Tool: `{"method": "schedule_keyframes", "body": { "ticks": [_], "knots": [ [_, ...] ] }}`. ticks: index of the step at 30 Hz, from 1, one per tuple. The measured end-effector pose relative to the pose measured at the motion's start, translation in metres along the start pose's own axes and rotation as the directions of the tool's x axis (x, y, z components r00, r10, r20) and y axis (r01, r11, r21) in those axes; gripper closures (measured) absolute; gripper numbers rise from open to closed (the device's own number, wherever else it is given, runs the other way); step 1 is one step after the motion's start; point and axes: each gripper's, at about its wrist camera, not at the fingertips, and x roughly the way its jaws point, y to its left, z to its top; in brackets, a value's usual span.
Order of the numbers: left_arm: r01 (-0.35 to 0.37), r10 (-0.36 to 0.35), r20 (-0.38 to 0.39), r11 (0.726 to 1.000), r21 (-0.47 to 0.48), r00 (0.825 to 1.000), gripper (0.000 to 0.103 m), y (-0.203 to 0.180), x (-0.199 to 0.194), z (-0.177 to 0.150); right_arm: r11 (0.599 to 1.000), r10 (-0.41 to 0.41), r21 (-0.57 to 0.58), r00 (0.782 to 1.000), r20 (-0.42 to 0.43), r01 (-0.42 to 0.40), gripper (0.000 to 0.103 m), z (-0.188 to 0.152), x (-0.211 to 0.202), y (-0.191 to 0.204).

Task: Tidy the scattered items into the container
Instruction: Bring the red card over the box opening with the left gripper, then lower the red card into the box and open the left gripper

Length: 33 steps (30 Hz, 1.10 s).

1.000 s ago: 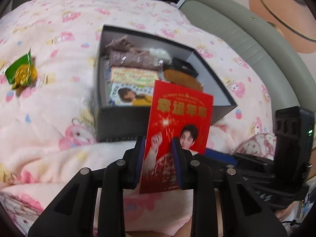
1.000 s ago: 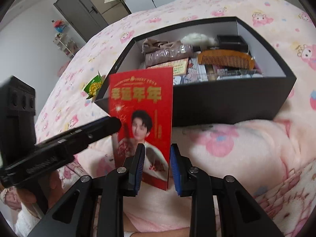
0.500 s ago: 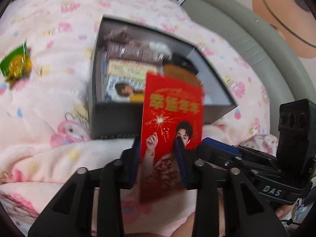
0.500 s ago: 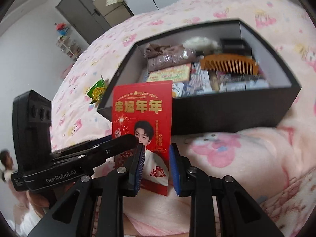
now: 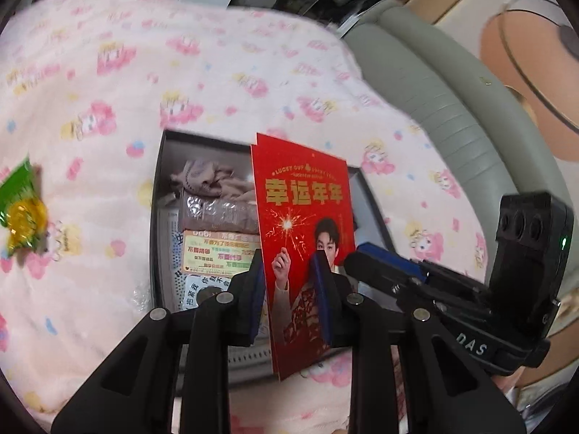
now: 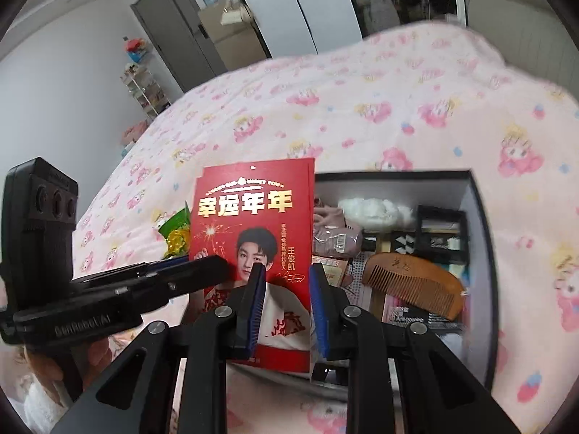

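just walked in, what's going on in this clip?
A person is tidying a bed with two handheld grippers. Both the left gripper and the right gripper have the red envelope between their fingers and hold it upright over the near edge of the black box. The box already holds a wooden comb, packets and small items. A green and gold candy lies on the pink blanket, outside the box.

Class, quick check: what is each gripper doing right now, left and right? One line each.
Left gripper: closed on the red envelope, held upright over the black box.
Right gripper: closed on the same red envelope, at its other edge.
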Motion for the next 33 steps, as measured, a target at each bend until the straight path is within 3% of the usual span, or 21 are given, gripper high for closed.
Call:
{"method": "schedule_keyframes", "body": {
  "ticks": [3, 8, 13, 15, 20, 24, 26, 29, 30, 33],
  "knots": [
    [-0.045, 0.044, -0.067, 0.999, -0.007, 0.997, 0.079, 0.007, 0.021, -0.001, 0.997, 0.051, 0.057, 0.997, -0.065, -0.047, 0.082, -0.015, 0.02, -0.016],
    [-0.162, 0.167, -0.148, 0.986, 0.043, 0.975, 0.075, -0.001, 0.052, -0.019, 0.998, 0.009, 0.069, 0.988, -0.157, 0.002, 0.082, -0.022, 0.047, -0.023],
    [-0.246, 0.253, -0.184, 0.967, 0.061, 0.95, 0.07, 0.001, 0.065, -0.029, 0.995, 0.038, 0.095, 0.983, -0.181, -0.021, 0.081, -0.024, 0.054, -0.027],
    [-0.253, 0.261, -0.189, 0.965, 0.067, 0.947, 0.07, 0.0, 0.066, -0.03, 0.994, 0.014, 0.107, 0.988, -0.157, 0.003, 0.081, -0.023, 0.048, -0.032],
    [-0.262, 0.272, -0.159, 0.962, 0.081, 0.949, 0.069, -0.005, 0.062, -0.026, 0.983, -0.074, 0.165, 0.996, -0.048, 0.081, 0.081, -0.017, 0.02, -0.052],
    [-0.269, 0.282, -0.111, 0.956, 0.118, 0.953, 0.069, -0.015, 0.057, -0.019, 0.967, -0.096, 0.233, 0.994, -0.043, 0.103, 0.081, -0.013, 0.017, -0.07],
    [-0.319, 0.334, -0.081, 0.935, 0.155, 0.939, 0.069, -0.025, 0.06, -0.01, 0.962, -0.1, 0.253, 0.994, -0.042, 0.108, 0.081, -0.013, 0.014, -0.075],
    [-0.406, 0.424, -0.052, 0.892, 0.199, 0.904, 0.069, -0.034, 0.059, -0.005, 0.959, -0.132, 0.252, 0.991, -0.019, 0.133, 0.081, -0.013, 0.007, -0.076],
    [-0.4, 0.419, -0.052, 0.892, 0.209, 0.907, 0.069, -0.035, 0.06, -0.004, 0.959, -0.14, 0.248, 0.99, -0.013, 0.139, 0.081, -0.011, 0.006, -0.077],
    [-0.261, 0.299, -0.132, 0.933, 0.246, 0.945, 0.069, -0.046, 0.078, -0.007, 0.96, -0.14, 0.244, 0.99, -0.018, 0.14, 0.081, -0.008, 0.01, -0.078]
  ]
}}
